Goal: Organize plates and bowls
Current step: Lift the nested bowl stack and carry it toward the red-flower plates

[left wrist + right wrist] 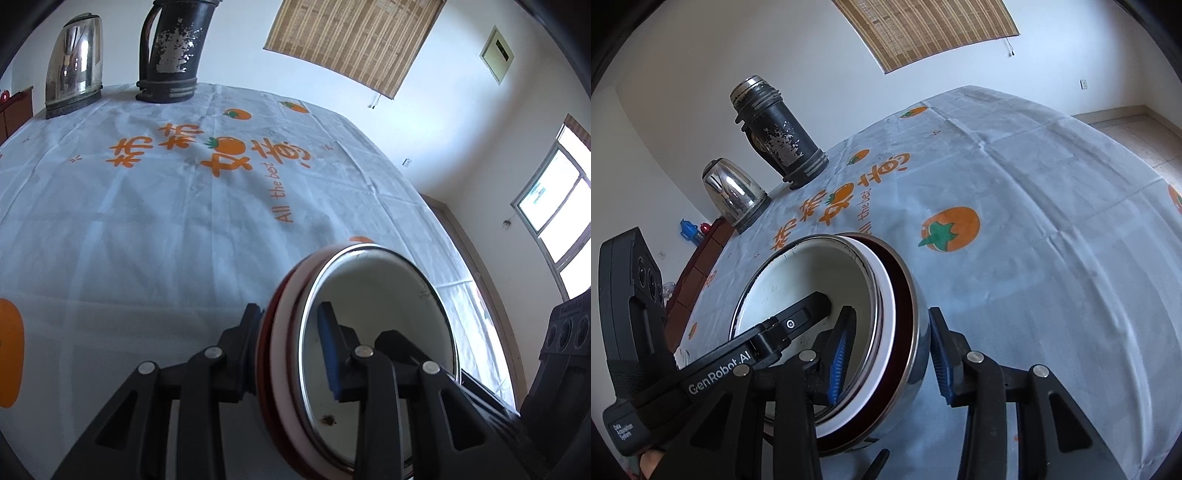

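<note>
A stack of nested bowls (373,328), white enamel inside with steel rims and a dark red layer, stands on the tablecloth; it also shows in the right wrist view (812,280). My left gripper (291,339) is shut on the stack's rim, one blue pad inside, one finger outside. My right gripper (890,354) straddles the opposite rim, one blue pad inside the bowl, the other outside with a small gap to the steel wall. The left gripper's body (713,373) lies across the bowl in the right wrist view.
The white tablecloth (147,229) has orange fruit prints. A steel kettle (74,62) and a worn black thermos (173,55) stand at the table's far edge; both show in the right wrist view, the kettle (733,195) and the thermos (779,136). A dark cabinet (698,266) stands beyond the table.
</note>
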{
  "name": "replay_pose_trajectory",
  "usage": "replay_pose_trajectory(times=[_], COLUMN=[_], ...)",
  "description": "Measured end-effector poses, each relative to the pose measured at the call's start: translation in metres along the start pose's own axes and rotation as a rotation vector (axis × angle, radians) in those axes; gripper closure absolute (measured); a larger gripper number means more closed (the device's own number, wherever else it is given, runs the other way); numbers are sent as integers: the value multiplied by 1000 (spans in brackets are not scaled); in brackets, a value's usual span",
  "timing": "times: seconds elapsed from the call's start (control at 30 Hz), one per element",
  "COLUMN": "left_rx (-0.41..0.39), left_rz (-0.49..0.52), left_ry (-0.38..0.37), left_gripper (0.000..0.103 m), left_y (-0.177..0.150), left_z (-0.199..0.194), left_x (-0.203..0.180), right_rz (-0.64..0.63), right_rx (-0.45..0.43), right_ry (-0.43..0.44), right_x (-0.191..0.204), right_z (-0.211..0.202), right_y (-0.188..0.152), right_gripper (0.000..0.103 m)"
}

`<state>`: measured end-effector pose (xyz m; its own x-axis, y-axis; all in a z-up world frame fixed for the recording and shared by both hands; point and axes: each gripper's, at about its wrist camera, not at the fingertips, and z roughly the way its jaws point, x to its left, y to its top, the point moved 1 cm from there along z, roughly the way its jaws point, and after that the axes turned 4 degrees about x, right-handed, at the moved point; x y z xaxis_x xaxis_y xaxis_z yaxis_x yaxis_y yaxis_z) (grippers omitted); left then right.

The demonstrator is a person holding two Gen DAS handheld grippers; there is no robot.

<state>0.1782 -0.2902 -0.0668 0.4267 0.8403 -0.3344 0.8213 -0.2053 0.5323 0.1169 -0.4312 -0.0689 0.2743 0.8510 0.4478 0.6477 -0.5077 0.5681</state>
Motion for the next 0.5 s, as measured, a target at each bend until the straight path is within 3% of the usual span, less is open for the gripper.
replay_pose_trajectory(times=[0.5], left_rx=[15], left_rz=[2], left_ry=[9], left_gripper=[73], left_y=[-53], left_z=[-40], left_x=[11], right_rz=[22], right_rx=[33], right_ry=[-17], right_x=[20], right_z=[-34], right_y=[-57], right_gripper=[63])
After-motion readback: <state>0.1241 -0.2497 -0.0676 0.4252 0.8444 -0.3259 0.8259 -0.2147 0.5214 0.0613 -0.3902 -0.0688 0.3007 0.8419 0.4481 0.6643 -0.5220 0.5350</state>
